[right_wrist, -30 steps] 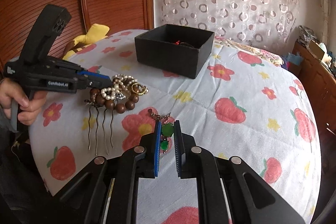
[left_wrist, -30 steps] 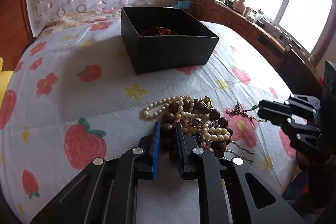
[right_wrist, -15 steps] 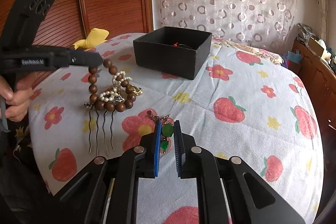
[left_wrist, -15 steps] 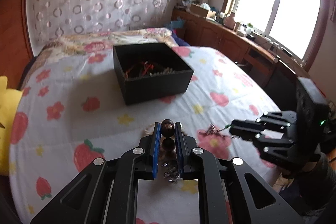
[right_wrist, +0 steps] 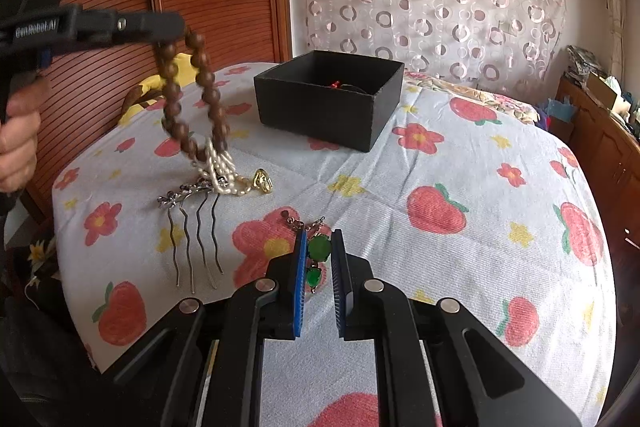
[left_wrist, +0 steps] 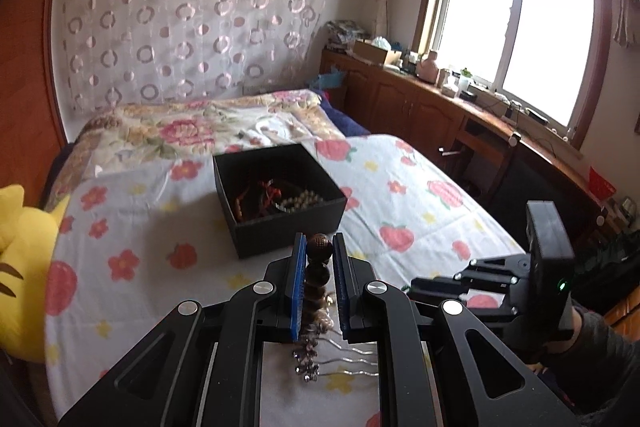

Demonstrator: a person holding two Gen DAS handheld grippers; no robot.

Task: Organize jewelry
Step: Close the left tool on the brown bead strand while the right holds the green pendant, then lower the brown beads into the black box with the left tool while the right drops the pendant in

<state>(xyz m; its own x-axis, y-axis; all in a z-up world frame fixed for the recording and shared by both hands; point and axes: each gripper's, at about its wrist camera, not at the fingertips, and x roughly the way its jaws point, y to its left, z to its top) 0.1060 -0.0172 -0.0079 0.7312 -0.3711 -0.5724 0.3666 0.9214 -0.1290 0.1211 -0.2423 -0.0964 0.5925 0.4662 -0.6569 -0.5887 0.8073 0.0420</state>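
- Raised well clear of the bedspread (right_wrist: 460,163) since a second ago, the left gripper (left_wrist: 319,259) now carries the wooden bead bracelet (right_wrist: 192,91), which earlier lay in the heap; the right gripper (right_wrist: 319,259) has barely shifted.
- Bedspread: white with red strawberries and flowers, it covers the whole bed and bears everything else (a yellow plush toy (left_wrist: 24,267) sits at its far edge, in the left wrist view).
- Black box (right_wrist: 328,99): open-topped, standing on the bedspread beyond the loose pieces and well apart from them. Inside it, in the left wrist view, lie red cord and a strand of pale beads (left_wrist: 298,201).
- Left gripper: clenched on the wooden bead bracelet, one dark bead pinched between its blue pads (left_wrist: 297,279). In the right wrist view the loop hangs down from the jaws, above the bedspread and to the left of the black box.
- Pearl strand (right_wrist: 220,171): caught on the bottom of the hanging bracelet, its upper part lifted, the rest trailing on the cloth.
- Right gripper: jaws parted, low over the bedspread with one finger on each side of the green pendant (right_wrist: 319,255), which lies on a red flower print; whether the pads touch it I cannot tell.
- Silver hair comb (right_wrist: 196,227): flat on the cloth, just beside the pearl strand, its wavy prongs pointing toward the camera.
- Gold ring (right_wrist: 263,181): on the cloth at the end of the pearl strand, touching it or nearly so.
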